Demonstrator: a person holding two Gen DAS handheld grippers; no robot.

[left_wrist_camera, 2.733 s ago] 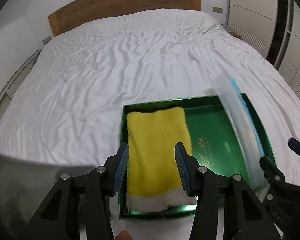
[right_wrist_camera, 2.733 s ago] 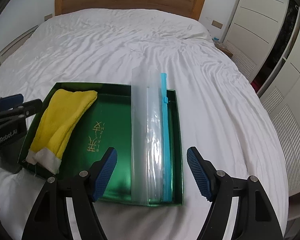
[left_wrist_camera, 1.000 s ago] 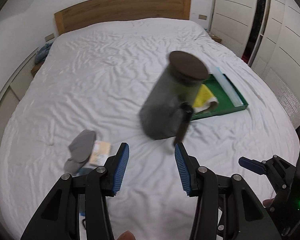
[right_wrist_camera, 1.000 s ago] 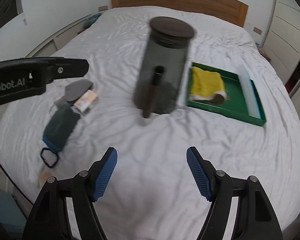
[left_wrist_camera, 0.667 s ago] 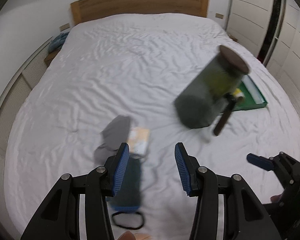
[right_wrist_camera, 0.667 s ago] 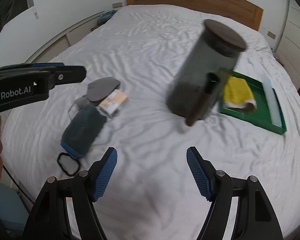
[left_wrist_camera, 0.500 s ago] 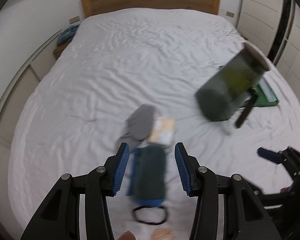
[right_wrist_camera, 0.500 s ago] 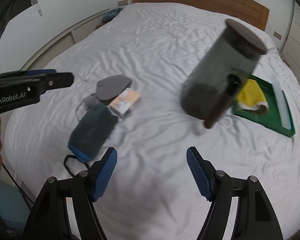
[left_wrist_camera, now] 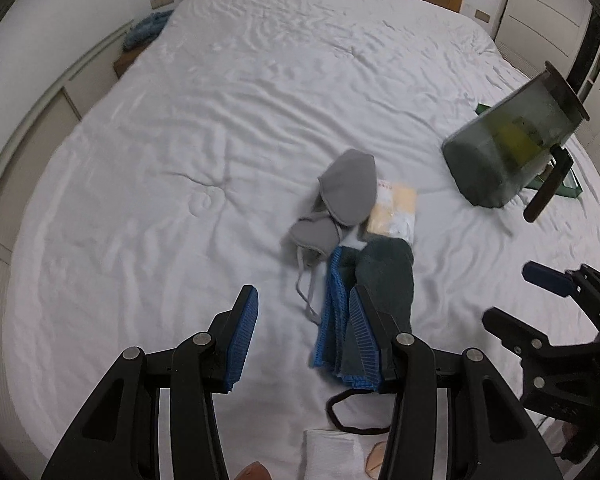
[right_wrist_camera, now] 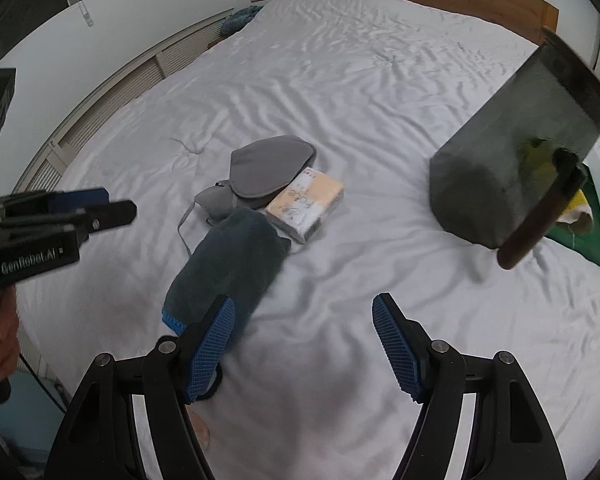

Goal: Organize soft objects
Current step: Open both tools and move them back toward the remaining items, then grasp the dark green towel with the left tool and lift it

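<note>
I have both grippers over a wide bed with a rumpled white sheet (left_wrist_camera: 180,160), and neither holds anything. My left gripper (left_wrist_camera: 304,336) has its blue-padded jaws partly apart with only sheet between them; its right finger overlaps the near end of a dark teal fleece cloth with a blue knitted edge (left_wrist_camera: 384,280), though I can't say whether it touches. My right gripper (right_wrist_camera: 304,350) stands wider open, bare sheet between the jaws, the cloth (right_wrist_camera: 228,268) lying just past its left finger. Beyond the cloth lies a grey padded sleep mask with thin straps (right_wrist_camera: 268,168), partly resting on a small clear-wrapped pack with an orange and white label (right_wrist_camera: 306,204). Off to the right a dark translucent cylindrical container with a brown lid and brown handle (right_wrist_camera: 512,156) sits tilted on the sheet, blurred, so I may be misreading its lean. Behind it peeks a green tray (right_wrist_camera: 576,240) holding a yellow towel (right_wrist_camera: 578,202). A black elastic loop (left_wrist_camera: 352,416) lies at the cloth's near end.
</note>
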